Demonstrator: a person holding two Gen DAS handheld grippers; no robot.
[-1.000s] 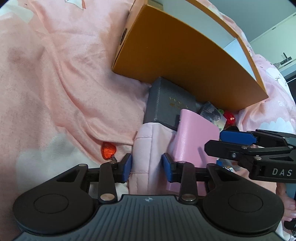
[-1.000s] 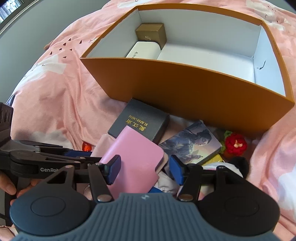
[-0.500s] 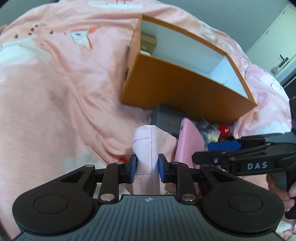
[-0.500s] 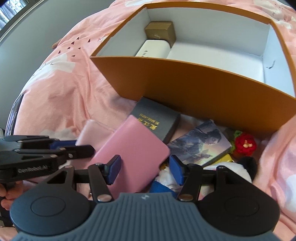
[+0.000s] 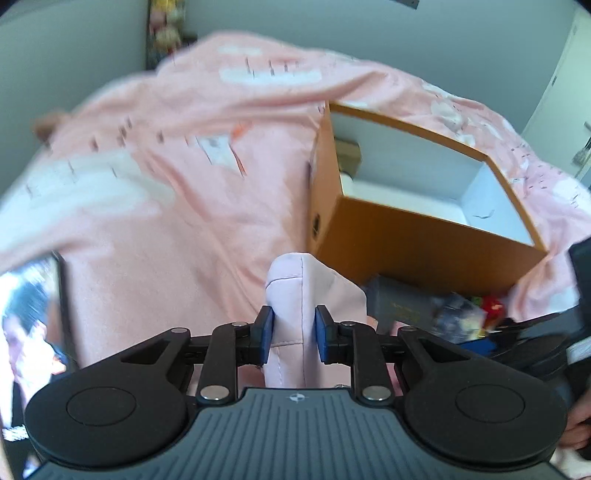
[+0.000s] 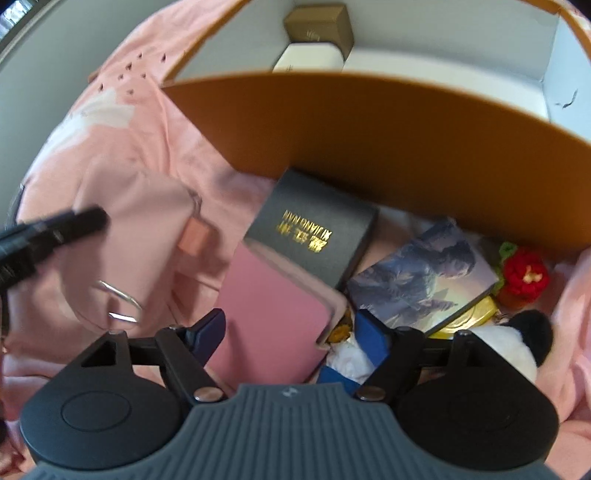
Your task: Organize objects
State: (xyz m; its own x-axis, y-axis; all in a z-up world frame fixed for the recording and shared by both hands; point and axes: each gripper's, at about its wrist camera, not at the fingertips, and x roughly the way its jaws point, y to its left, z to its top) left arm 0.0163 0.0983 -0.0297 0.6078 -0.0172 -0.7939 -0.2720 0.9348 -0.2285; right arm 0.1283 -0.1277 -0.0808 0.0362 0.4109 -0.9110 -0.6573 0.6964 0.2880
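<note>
In the left wrist view, a dark-framed screen [image 5: 33, 332] sits at the 9 o'clock edge on the pink bedspread [image 5: 166, 221]. At centre, the left gripper [image 5: 293, 334] is clamped on a pale pink fabric pouch [image 5: 306, 295], both blue pads pressed into the cloth, the pouch's seamed corner standing up beyond the fingertips. Toward 2 o'clock lies the open orange box [image 5: 424, 240], white inside. Below its near wall, at 3 o'clock, a blurred heap of small items shows, with the other gripper's black body at the right edge.

In the right wrist view, the left gripper's black fingers [image 6: 55, 230] enter from 9 o'clock, over the same pouch [image 6: 140, 229], which carries a metal ring [image 6: 122, 295] and a small peach tag. At centre, the right gripper [image 6: 291, 332] has its jaws opening, pads clear of the pink notebook [image 6: 273, 314] that lies between them. Above it, a black box with gold lettering [image 6: 314, 232] rests against the orange box [image 6: 369, 147], where a tan box [image 6: 319, 22] and a white case [image 6: 310, 59] sit at 12 o'clock. Toward 3 o'clock lie an illustrated card box [image 6: 421, 280], a red knitted flower [image 6: 524, 277] and a black-and-white plush [image 6: 517, 339].
</note>
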